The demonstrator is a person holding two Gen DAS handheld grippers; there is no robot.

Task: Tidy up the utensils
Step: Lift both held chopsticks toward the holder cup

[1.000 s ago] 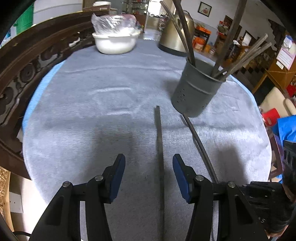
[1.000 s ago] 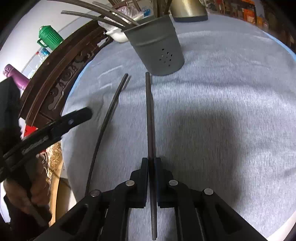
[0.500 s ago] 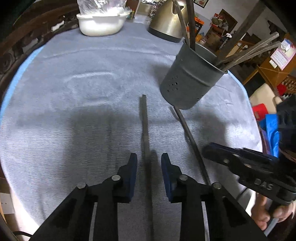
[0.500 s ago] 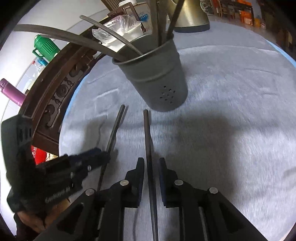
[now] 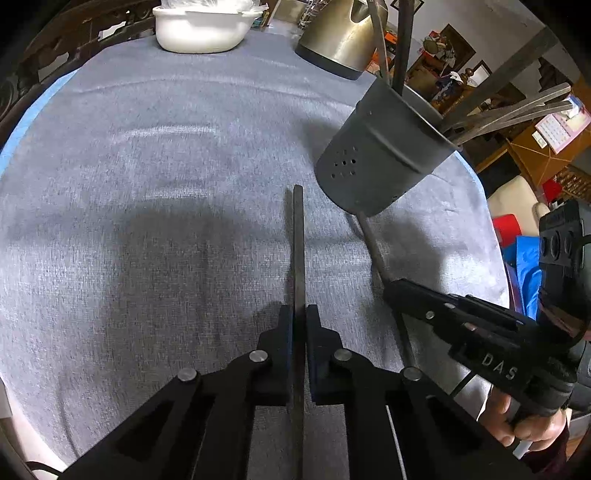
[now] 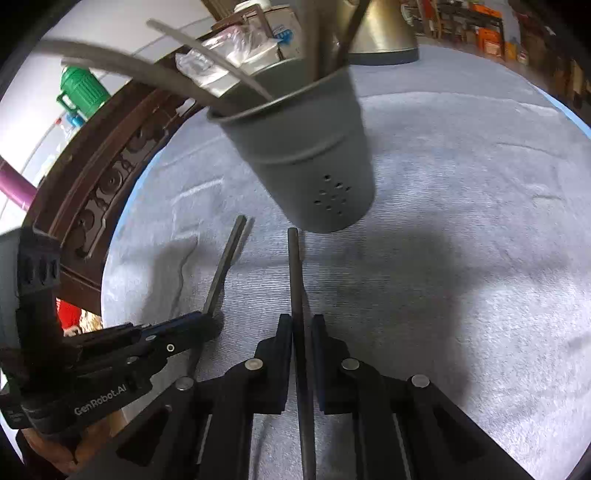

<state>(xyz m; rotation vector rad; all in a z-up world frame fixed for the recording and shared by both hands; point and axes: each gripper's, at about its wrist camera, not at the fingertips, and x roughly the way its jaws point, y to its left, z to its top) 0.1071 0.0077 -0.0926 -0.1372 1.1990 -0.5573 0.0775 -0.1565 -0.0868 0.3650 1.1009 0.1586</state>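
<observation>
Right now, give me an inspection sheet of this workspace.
Surface: grey cloth over the table.
Job's things: grey holder with sticks standing in it; flat strip and round rod side by side in front of it.
Clutter: white bowl and metal kettle at the far edge.
Tools: left tool shut on the flat strip; right tool, its jaws having just been closing, shut on the round rod.
Cables: nothing seen.
Surroundings: carved wooden rail, green jug.

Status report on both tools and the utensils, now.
Left tool shut on flat chopstick. Right tool shut on round chopstick. Both chopsticks lie on the cloth. Utensil holder just ahead, partly filled.
</observation>
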